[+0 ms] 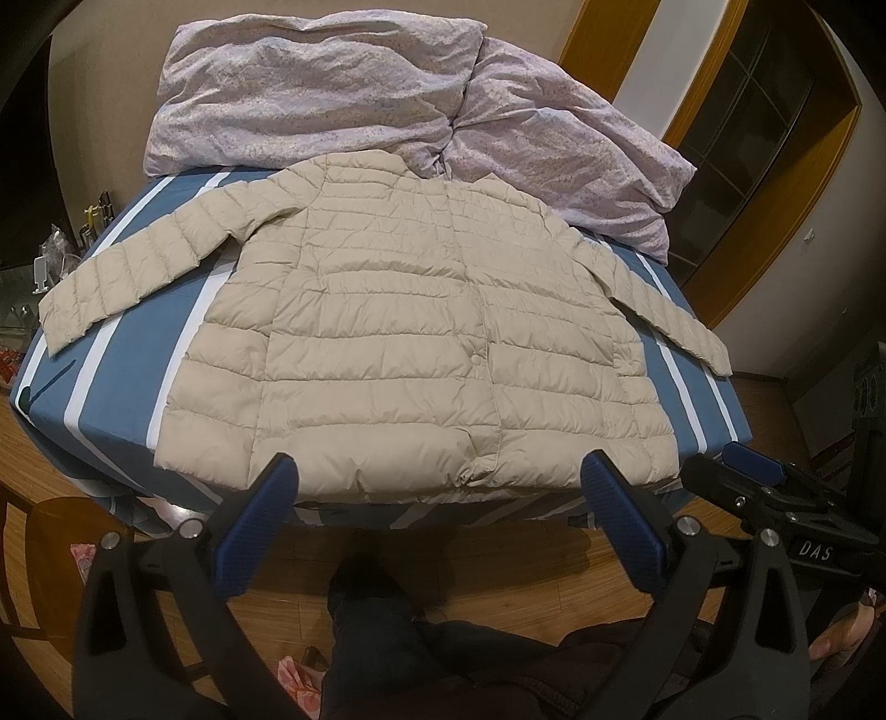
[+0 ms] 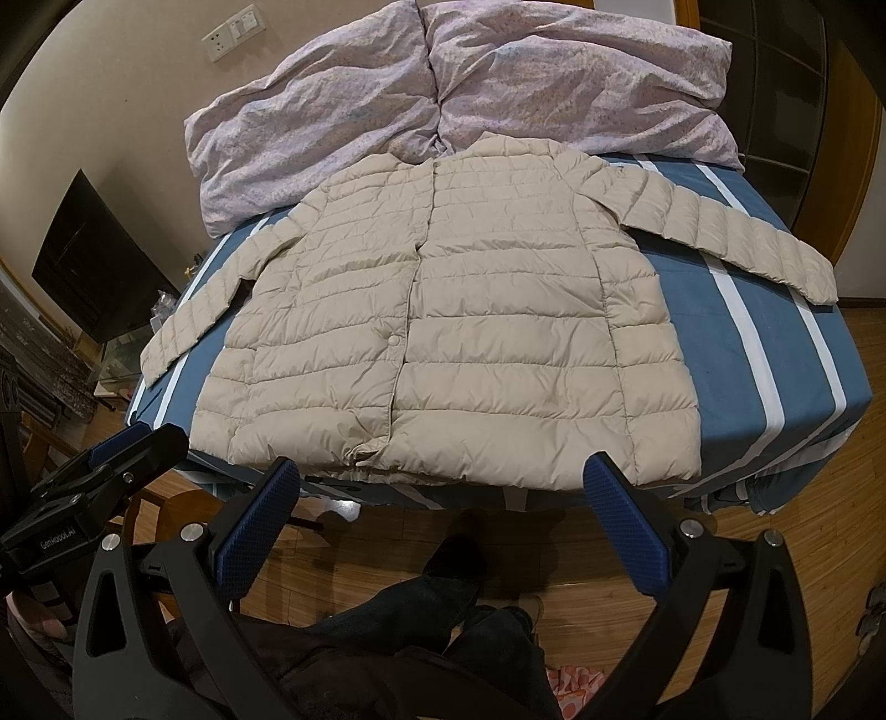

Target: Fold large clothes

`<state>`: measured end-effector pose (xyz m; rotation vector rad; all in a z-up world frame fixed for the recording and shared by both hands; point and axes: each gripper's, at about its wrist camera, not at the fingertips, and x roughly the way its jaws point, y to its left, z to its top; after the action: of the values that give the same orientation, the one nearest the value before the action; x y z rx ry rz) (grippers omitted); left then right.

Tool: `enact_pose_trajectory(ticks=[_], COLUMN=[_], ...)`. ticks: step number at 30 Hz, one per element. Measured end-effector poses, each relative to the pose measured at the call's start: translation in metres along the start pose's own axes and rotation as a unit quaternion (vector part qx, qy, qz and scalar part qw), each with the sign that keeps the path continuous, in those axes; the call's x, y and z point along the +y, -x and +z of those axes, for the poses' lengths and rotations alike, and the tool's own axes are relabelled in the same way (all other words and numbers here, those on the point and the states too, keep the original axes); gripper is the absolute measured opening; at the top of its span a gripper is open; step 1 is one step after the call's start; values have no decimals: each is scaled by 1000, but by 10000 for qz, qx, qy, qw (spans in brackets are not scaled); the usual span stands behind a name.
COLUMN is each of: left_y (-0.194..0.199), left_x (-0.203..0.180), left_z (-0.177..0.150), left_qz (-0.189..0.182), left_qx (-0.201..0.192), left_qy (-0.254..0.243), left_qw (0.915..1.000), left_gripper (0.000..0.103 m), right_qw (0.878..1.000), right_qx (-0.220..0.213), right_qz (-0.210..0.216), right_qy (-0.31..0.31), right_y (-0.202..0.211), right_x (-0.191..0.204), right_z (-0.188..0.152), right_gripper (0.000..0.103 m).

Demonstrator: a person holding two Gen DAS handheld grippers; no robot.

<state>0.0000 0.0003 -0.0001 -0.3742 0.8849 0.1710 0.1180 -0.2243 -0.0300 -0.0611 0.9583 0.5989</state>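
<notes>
"DAS" reads on the right gripper (image 1: 775,487) seen from the left wrist, "GenRobot.AI" on the left gripper (image 2: 127,459) seen from the right, both grippers spread wide and holding nothing, short of the beige jacket (image 1: 410,332) lying flat on the striped bed (image 1: 138,310), a wall socket (image 2: 230,30) showing only from the right.

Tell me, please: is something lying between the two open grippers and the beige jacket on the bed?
Nothing visible. The left gripper and right gripper hang open before the hem of the jacket, above bare floor. The crumpled duvet lies beyond the collar, out of the way.
</notes>
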Motion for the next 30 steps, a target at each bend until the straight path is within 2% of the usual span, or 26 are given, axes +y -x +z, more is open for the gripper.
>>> enact_pose_trajectory(ticks=[23,30], left_y=[-7,-31], left_x=[2,11], left_z=[7,24], left_qz=[-6,262], left_qx=[87,95], left_qy=[1,13], left_qw=[10000,9996], left_gripper=[101,101], right_qw=[10000,9991], right_qx=[43,-49], right_qz=[-23,-298], right_qy=[-55,-282], right_y=[-10,-26], right_x=[-9,-35], right_z=[12,35], right_gripper=[102,102])
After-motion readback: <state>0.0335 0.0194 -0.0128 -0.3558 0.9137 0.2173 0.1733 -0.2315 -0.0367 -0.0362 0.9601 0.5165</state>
